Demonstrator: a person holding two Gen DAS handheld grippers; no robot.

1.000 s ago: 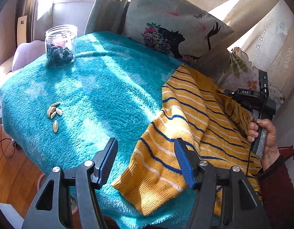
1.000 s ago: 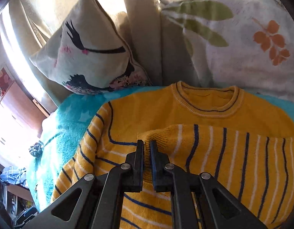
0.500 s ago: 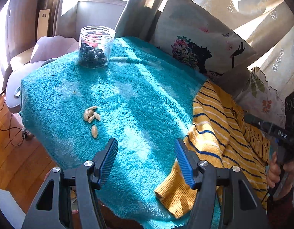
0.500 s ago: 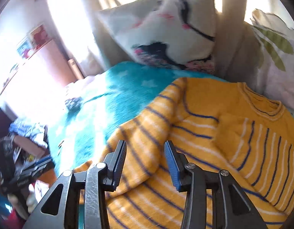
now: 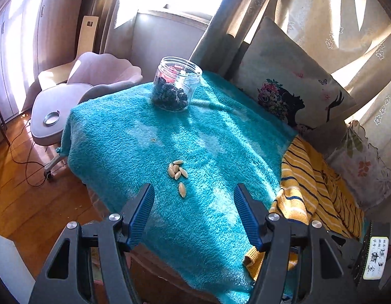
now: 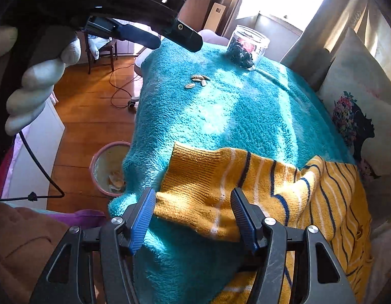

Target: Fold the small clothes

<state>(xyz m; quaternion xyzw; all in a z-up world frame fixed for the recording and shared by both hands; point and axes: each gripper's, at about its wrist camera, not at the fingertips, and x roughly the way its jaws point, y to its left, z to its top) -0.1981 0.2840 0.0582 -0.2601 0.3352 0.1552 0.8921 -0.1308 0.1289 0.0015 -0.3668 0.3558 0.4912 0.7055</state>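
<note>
Both views have swung since a second ago: the right tongs [image 6: 192, 217], then clenched on a sleeve fold near the collar, are now released and hover over the sweater's [image 6: 258, 182] near hem, while the left tongs [image 5: 194, 214] have turned off the sweater toward the seeds [image 5: 177, 174].

Going left to right in the left view: a pink chair [image 5: 76, 88] at 9 o'clock, the jar [image 5: 176, 86] at 12, the seeds at centre on the teal blanket [image 5: 220, 139], the cushion [image 5: 291, 86] at 2, and the sweater [image 5: 314, 190] at 4, at the worktop's right edge. The left tongs are released, holding nothing.

Risks, as I judge them: the sweater's nearest corner hangs off the blanket's front edge, so a tug from one side could slide the whole thing to the floor, where a bin [image 6: 110, 167] stands at 8 o'clock in the right view. A sweep across the blanket could scatter the seeds or knock the jar. Pinching only one knit layer would drag the fold askew.

Yellow ribbed knit with navy and white stripes, the sweater lies bunched, one part already doubled over, ridged near the middle, not yet a tidy packet.
</note>
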